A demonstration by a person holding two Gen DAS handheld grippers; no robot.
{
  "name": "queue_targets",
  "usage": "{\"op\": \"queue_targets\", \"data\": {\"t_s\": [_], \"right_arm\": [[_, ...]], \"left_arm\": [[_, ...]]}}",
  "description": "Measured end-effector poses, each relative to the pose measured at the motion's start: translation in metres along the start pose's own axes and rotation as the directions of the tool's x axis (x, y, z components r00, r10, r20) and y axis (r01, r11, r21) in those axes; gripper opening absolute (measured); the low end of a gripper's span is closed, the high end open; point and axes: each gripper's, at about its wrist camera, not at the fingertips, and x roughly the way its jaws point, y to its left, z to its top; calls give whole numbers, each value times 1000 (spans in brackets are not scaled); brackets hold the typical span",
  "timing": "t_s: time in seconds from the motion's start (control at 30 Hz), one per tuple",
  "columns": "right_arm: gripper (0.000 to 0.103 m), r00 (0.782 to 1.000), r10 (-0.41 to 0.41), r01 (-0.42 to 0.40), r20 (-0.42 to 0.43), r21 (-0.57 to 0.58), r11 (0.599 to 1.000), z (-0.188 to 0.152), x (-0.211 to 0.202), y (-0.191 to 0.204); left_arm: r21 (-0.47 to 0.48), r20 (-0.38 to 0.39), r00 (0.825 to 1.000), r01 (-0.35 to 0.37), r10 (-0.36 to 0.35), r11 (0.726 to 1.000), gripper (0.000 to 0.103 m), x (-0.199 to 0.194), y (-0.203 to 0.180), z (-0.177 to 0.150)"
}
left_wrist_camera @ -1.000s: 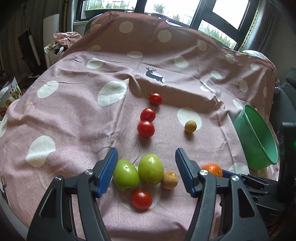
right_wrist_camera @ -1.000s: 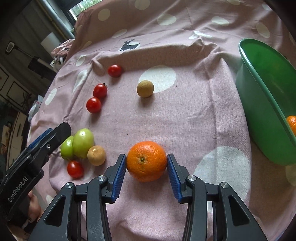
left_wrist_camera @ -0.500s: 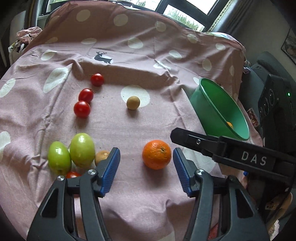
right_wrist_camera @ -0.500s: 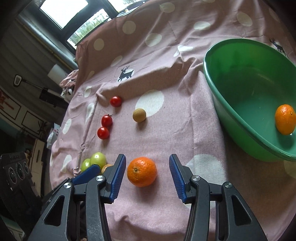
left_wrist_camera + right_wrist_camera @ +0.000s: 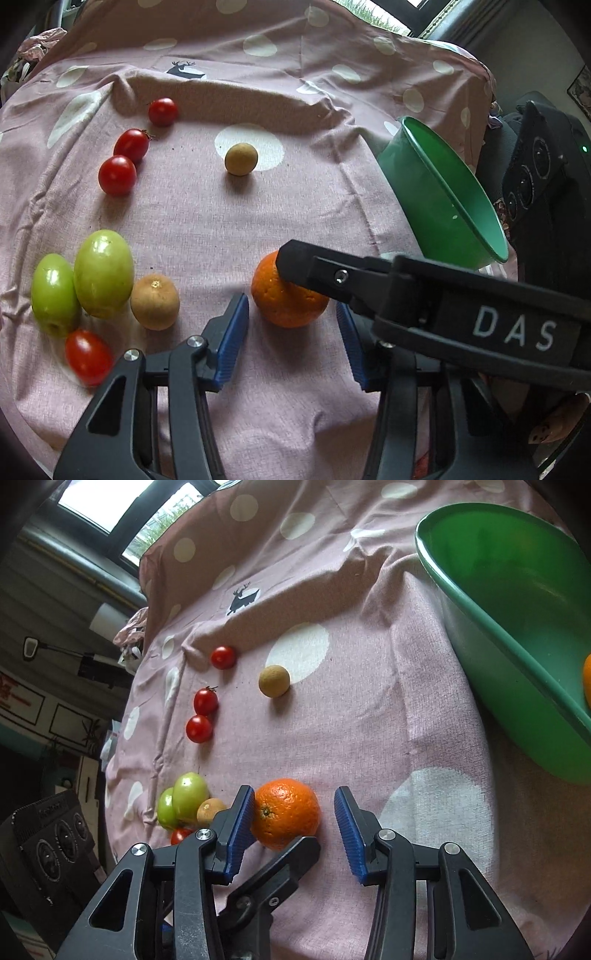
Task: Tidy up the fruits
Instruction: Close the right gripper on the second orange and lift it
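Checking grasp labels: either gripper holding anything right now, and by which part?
Nothing is held. The orange lies on the cloth between the jaws of both the left gripper and right gripper; the left jaws have just been closing.

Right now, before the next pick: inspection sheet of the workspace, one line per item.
Surface: pink spotted tablecloth, wrinkled.
Job's things: orange on the cloth; second orange in the green basin; four red tomatoes, two green fruits, two brown fruits loose.
Clutter: crumpled bundle past the far edge.
Grippers: left gripper and right gripper both straddle the same orange; both sets of jaws have just been closing, neither clamped.
Cables: nothing seen.
Surroundings: window behind the table.
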Motion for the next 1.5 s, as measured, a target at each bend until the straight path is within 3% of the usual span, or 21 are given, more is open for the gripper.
{"op": "queue_targets", "data": {"t_s": [0.13,0.23,0.9,1.1,1.23,1.5], "right_arm": [[48,1000,14,-14,-8,5,1000,0,3,-2],[48,1000,24,-23,-15,20,1000,1,5,-4],[48,999,28,-27,-19,31,999,1,4,-8],[48,998,52,-51,-41,47,998,1,6,-9],[48,999,40,-39,-34,24,999,-1,6,-4],[48,999,12,-13,-35,-28,1000,-4,10,4]], "left_arm": [[3,9,1000,9,-9,1000,53,1,0,0],[-52,11,998,68,-67,996,61,1,6,2],[-64,29,999,44,-42,997,61,0,4,1],[-62,18,999,38,-37,997,57,-1,5,1],[-29,23,1000,-13,13,1000,45,0,1,0],[-12,33,999,-1,2,1000,42,1,3,0]]}}
